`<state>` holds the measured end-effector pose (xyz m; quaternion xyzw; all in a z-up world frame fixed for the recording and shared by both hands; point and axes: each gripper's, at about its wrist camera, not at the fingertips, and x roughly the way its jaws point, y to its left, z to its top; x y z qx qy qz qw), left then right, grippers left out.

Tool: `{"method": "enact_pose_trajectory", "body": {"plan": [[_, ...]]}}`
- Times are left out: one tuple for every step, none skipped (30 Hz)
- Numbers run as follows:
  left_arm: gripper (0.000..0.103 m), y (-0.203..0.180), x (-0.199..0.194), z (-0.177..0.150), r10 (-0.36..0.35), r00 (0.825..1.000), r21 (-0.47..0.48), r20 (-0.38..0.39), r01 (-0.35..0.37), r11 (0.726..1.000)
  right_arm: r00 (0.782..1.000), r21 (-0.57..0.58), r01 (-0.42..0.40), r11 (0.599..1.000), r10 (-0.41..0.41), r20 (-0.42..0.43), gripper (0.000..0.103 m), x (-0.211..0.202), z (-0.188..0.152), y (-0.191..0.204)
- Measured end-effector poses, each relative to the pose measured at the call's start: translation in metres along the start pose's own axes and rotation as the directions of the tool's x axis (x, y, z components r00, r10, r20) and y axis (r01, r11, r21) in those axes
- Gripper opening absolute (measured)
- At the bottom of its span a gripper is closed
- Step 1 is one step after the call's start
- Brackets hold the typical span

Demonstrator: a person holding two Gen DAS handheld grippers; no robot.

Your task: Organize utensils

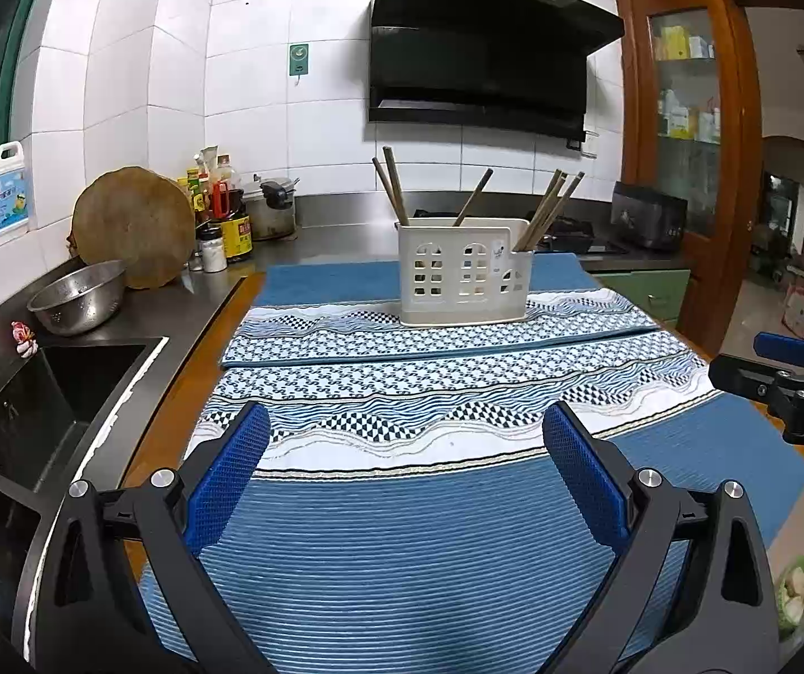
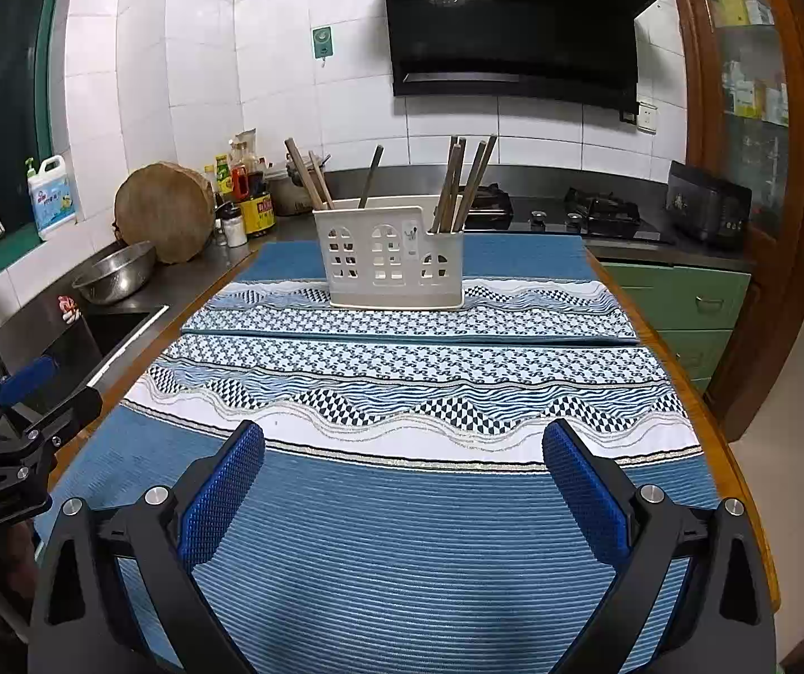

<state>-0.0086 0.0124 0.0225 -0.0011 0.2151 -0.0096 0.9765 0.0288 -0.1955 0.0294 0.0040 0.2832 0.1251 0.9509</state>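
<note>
A white plastic utensil holder (image 1: 462, 272) (image 2: 392, 257) stands upright at the far end of the blue patterned mats. Several wooden chopsticks (image 1: 551, 208) (image 2: 465, 182) stick out of its compartments. My left gripper (image 1: 405, 421) is open and empty, low over the near mat, well short of the holder. My right gripper (image 2: 402, 438) is also open and empty over the near mat. The right gripper also shows at the right edge of the left wrist view (image 1: 778, 382), and the left gripper shows at the left edge of the right wrist view (image 2: 26, 410).
A dark sink (image 1: 37, 393) lies left of the mats, with a steel colander (image 1: 77, 296), a round wooden board (image 1: 132, 224) and condiment bottles (image 1: 222, 213) behind it. A gas stove (image 2: 570, 213) and range hood (image 1: 480, 50) stand at the back. Green drawers (image 2: 694, 303) are on the right.
</note>
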Motion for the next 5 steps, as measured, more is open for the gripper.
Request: {"method": "enact_pose_trajectory", "body": {"plan": [[0.097,-0.0008,-0.0006,0.0004,-0.002,1.000,0.001,0.002,0.002,1.000,1.000,0.002,0.001,1.000,-0.001,0.003,0.096,-0.0012,-0.0001,-0.0011],[0.097,-0.0010,-0.0007,0.0005,-0.006,1.000,0.003,0.003,0.006,1.000,1.000,0.004,0.002,1.000,-0.002,0.004,0.096,-0.0016,0.0000,-0.0017],[0.097,-0.0016,-0.0007,0.0007,-0.011,1.000,0.005,0.002,0.011,1.000,1.000,0.006,0.003,1.000,-0.003,0.004,0.096,-0.0015,0.0000,-0.0021],[0.097,-0.0021,0.0000,0.0008,-0.013,1.000,0.005,0.000,0.013,1.000,1.000,0.007,0.003,1.000,-0.003,0.003,0.096,-0.0015,0.0000,-0.0020],[0.097,-0.0027,0.0004,0.0010,-0.014,1.000,0.005,0.000,0.014,1.000,1.000,0.008,0.003,1.000,-0.003,0.003,0.096,-0.0016,0.0000,-0.0019]]}}
